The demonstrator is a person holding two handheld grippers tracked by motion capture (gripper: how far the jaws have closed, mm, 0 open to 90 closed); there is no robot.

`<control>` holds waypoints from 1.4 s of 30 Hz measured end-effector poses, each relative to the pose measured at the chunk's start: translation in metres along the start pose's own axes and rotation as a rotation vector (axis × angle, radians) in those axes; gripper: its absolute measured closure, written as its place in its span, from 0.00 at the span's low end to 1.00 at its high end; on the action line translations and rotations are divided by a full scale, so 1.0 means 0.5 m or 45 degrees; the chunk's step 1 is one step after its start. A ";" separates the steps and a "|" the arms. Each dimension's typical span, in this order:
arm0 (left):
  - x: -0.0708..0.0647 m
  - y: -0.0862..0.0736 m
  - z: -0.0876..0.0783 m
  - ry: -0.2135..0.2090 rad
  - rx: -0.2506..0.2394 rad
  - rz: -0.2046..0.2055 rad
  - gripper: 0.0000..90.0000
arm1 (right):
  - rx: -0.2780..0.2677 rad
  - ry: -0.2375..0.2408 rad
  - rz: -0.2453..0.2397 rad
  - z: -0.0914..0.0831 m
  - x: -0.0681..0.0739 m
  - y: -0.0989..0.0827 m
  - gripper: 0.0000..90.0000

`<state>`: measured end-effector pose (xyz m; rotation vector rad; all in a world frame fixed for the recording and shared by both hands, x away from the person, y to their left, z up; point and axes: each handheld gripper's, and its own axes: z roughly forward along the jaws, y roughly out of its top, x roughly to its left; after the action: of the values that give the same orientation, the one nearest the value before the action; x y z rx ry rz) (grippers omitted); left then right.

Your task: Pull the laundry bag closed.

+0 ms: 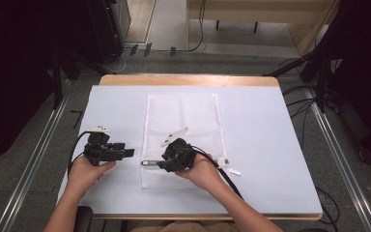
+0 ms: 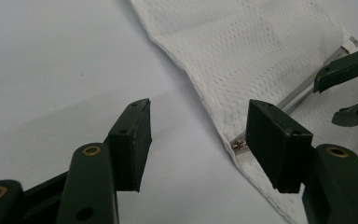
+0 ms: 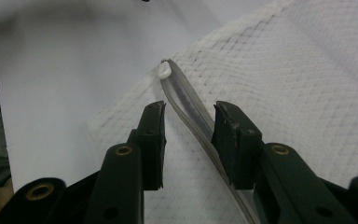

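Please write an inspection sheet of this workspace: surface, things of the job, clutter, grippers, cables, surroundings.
Surface: table under a pale sheet, wooden edge at the far side.
Job's things: white mesh bag lying flat at the middle; its zipper runs along the near end, part open.
Clutter: small white tag right of the bag.
Grippers: left hand-held gripper open, beside the bag's left edge, holding nothing. Right hand-held gripper with jaws apart astride the zipper, pads not pressing it.
Cables: one black cable trails from the right gripper toward the person; more lie on the floor beyond the table.
Surroundings: grey floor, metal rails at both sides, dark stands.
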<state>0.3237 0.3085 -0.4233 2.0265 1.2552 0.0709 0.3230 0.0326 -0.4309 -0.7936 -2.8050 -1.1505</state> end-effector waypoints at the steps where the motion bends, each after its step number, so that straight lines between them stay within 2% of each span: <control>1: 0.001 0.000 0.000 0.005 -0.001 0.002 0.46 | 0.004 0.006 -0.002 0.005 0.001 0.001 0.73; 14: 0.005 -0.001 -0.003 0.006 -0.004 -0.001 0.46 | 0.004 0.049 0.005 0.043 0.017 0.015 0.77; 19: 0.003 -0.001 -0.003 0.007 -0.006 -0.003 0.46 | 0.026 0.063 0.007 0.062 0.026 0.019 0.77; 21: 0.004 -0.001 -0.003 0.006 -0.007 -0.004 0.46 | 0.030 0.085 0.027 0.075 0.027 0.019 0.77; 30: 0.005 -0.001 -0.004 0.008 -0.008 -0.005 0.46 | 0.032 0.080 0.044 0.099 0.023 0.023 0.78; 39: 0.004 -0.002 -0.003 0.006 -0.009 0.011 0.46 | 0.011 0.079 0.069 0.122 0.019 0.034 0.87; 42: 0.006 -0.002 -0.005 0.001 -0.015 0.008 0.47 | 0.016 0.061 0.052 0.126 0.021 0.038 0.92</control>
<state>0.3232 0.3125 -0.4229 2.0204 1.2465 0.0824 0.3339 0.0902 -0.4624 -0.8073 -2.7412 -1.1294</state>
